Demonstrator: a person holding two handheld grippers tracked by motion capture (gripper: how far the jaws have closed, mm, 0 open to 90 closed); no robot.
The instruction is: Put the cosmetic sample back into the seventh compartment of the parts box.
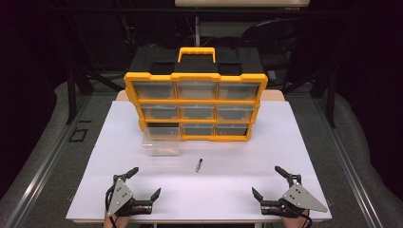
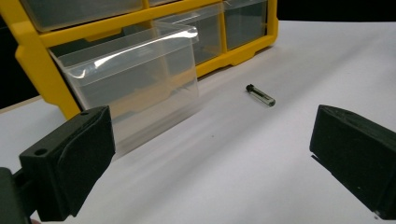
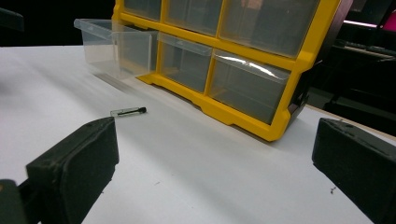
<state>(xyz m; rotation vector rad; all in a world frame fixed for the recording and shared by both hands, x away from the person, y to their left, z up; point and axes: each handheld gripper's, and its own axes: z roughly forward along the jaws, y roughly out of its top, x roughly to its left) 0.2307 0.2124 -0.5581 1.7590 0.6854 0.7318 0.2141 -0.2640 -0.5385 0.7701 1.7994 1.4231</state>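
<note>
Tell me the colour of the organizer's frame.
Yellow; the organizer frame shows best in the high view.

A small dark, slim cylindrical pin [image 1: 199,165] lies flat mid-counter, just right of the pulled-out clear drawer [image 1: 161,142], which rests near the counter's far edge.
</note>
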